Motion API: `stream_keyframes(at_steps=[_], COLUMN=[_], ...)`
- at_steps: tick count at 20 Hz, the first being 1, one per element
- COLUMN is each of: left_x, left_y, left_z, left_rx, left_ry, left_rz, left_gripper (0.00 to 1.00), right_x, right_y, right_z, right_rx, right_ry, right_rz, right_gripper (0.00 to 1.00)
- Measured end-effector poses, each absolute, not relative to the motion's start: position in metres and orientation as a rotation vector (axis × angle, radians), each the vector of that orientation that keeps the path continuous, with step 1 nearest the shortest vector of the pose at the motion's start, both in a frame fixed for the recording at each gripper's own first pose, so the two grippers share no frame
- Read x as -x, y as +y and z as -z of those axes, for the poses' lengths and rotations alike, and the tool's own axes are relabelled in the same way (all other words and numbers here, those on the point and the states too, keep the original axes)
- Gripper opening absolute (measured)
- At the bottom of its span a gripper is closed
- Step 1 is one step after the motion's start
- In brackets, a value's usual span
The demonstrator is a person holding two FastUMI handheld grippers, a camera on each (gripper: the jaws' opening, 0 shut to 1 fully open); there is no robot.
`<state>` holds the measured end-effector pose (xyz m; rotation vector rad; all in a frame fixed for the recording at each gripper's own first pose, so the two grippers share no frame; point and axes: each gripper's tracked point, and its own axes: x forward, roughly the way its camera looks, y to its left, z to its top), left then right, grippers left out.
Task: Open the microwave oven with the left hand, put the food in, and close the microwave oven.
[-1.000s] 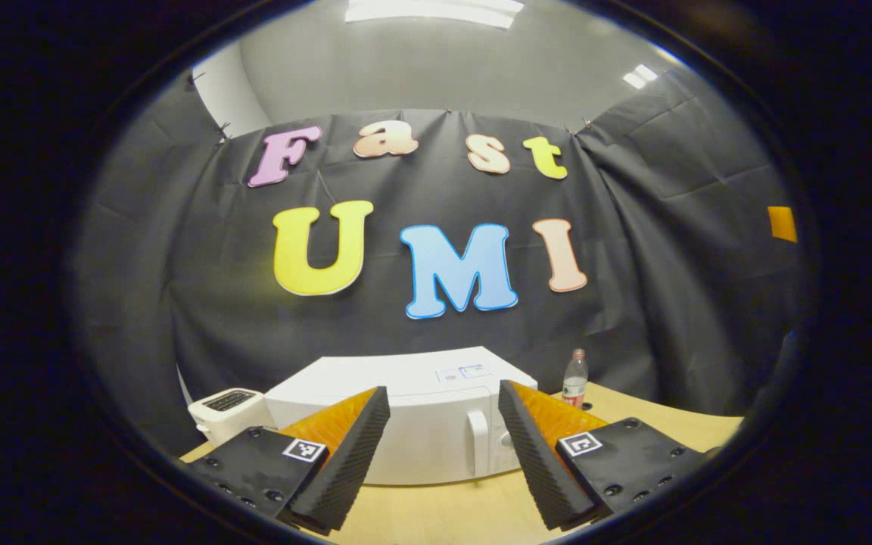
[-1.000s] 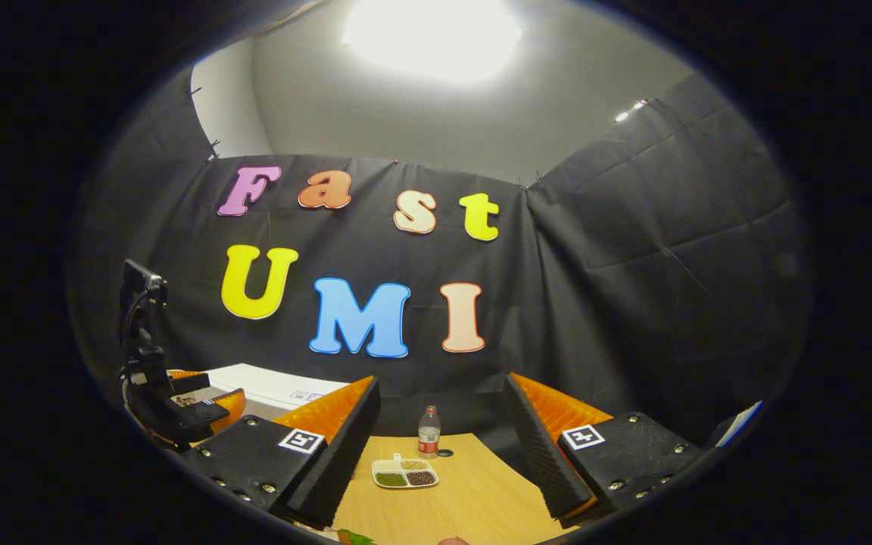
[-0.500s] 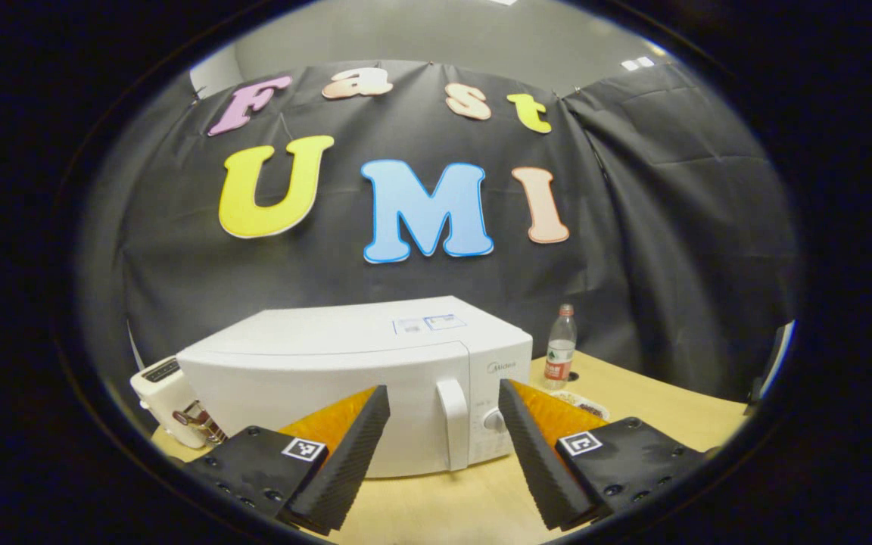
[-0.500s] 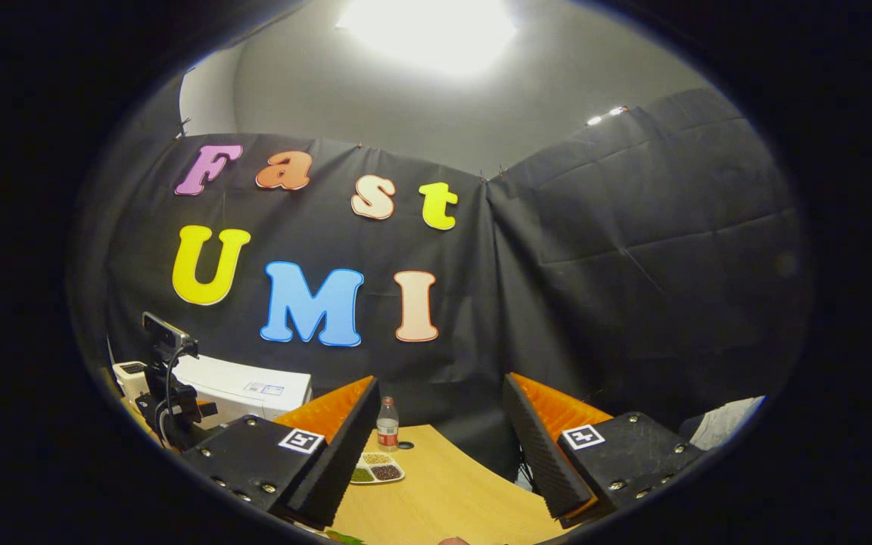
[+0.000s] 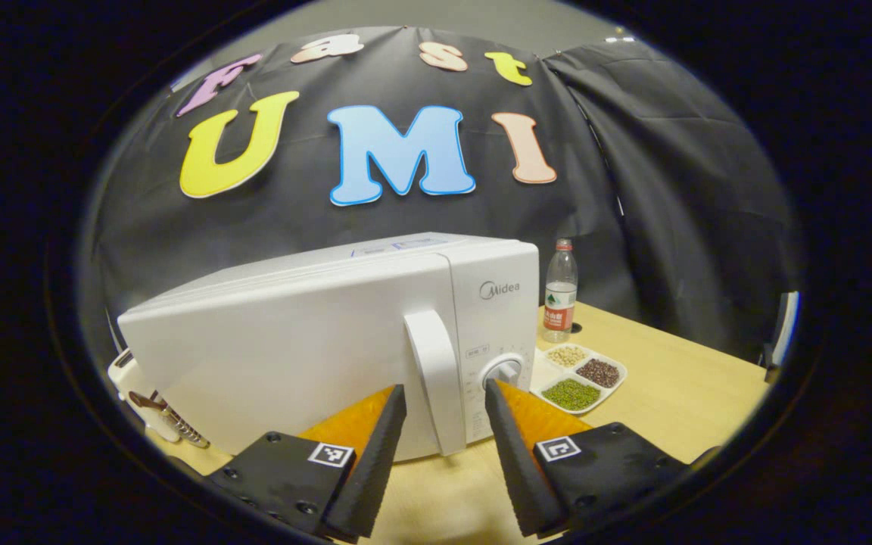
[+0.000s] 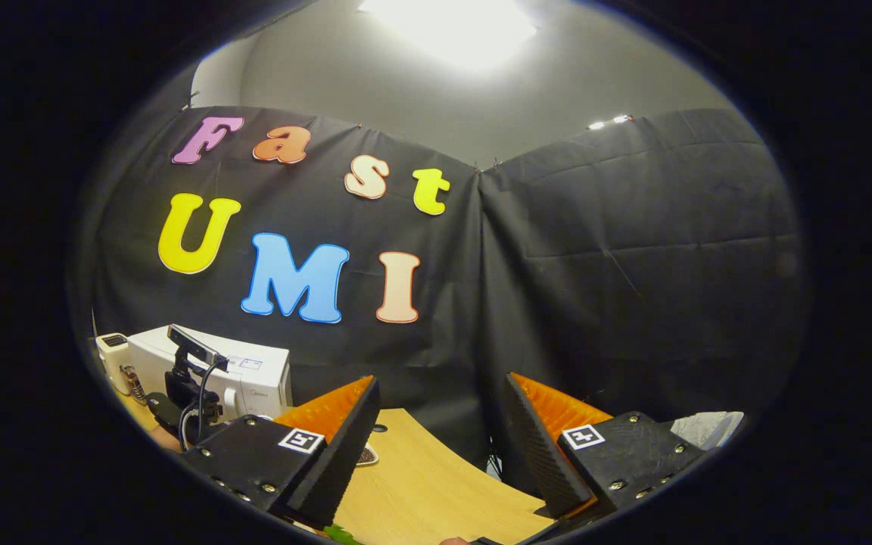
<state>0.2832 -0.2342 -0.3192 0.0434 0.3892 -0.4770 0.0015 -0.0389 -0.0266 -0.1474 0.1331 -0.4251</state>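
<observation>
Our left gripper (image 5: pixel 442 412) wide, empty, fingers straddling door handle (image 5: pixel 436 378), not pressing it. Handle rigid, smooth plastic; we judge mid-bar best hold, then pull. Microwave (image 5: pixel 315 333) shut on desk (image 5: pixel 678 393), heavy enough to stay put. Behind it: food tray (image 5: pixel 580 375), light, spillable. Right gripper (image 6: pixel 440 439) wide, empty.

In the left gripper view, the microwave oven (image 5: pixel 292 348) hides most of the toaster (image 5: pixel 137 382) behind its far corner, and the left tool (image 5: pixel 440 446) covers the oven's lower front edge. In the right gripper view, the right tool (image 6: pixel 436 446) masks most of the food tray (image 6: pixel 365 455); the oven's controls are too small to tell.
</observation>
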Motion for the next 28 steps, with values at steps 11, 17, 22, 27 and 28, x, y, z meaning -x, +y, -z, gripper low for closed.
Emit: stream_keyframes(at_steps=[11, 17, 22, 27, 28], left_x=[-0.295, -0.291, -0.289, -0.243, -0.238], left_y=[-0.238, -0.233, -0.232, -0.213, -0.212], left_z=[0.313, 0.311, 0.31, 0.299, 0.301], left_rx=[-0.038, 0.034, 0.056, 0.041, 0.049], left_ry=[0.384, 0.454, 0.489, 0.454, 0.464], left_rz=[0.443, 0.38, 0.333, 0.308, 0.305], left_gripper=[0.32, 0.19, 0.09, 0.09, 0.09], right_x=[0.001, -0.003, -0.007, -0.013, -0.015], right_y=[-0.044, -0.048, -0.061, -0.069, -0.07], right_z=[0.031, 0.022, 0.021, 0.019, 0.021], right_rx=[0.128, 0.112, 0.119, 0.1, 0.098], right_ry=[0.157, 0.119, 0.119, 0.096, 0.096], right_rz=[0.414, 0.347, 0.291, 0.226, 0.212], right_gripper=[0.99, 0.98, 0.99, 0.98, 0.98])
